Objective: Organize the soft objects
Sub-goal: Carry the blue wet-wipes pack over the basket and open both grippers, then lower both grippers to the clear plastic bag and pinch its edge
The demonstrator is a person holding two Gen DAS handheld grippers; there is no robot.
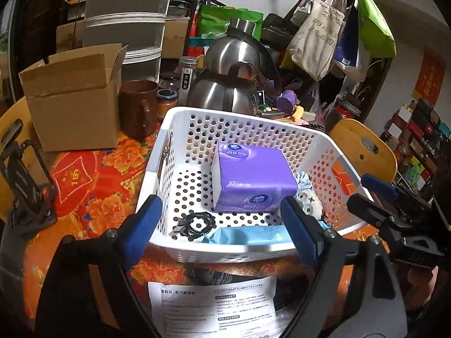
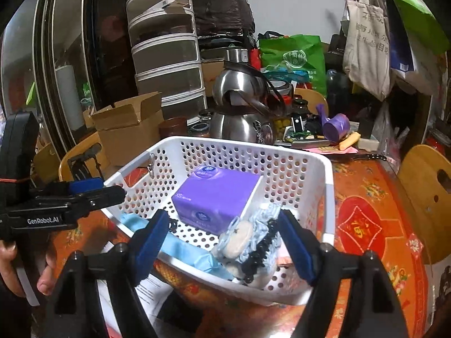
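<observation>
A white perforated basket stands on the red floral tablecloth. In it lie a purple tissue pack, a light blue soft pack along the near wall, a coiled black cable, and a pale blue and white plush toy with a black frilly band, right of a white divider. My left gripper is open over the basket's near left part. My right gripper is open just before the plush toy. Neither holds anything.
Behind the basket stand a steel kettle, a brown mug, an open cardboard box and jars. A printed sheet lies before the basket. Wooden chair backs flank the table; bags hang at the back right.
</observation>
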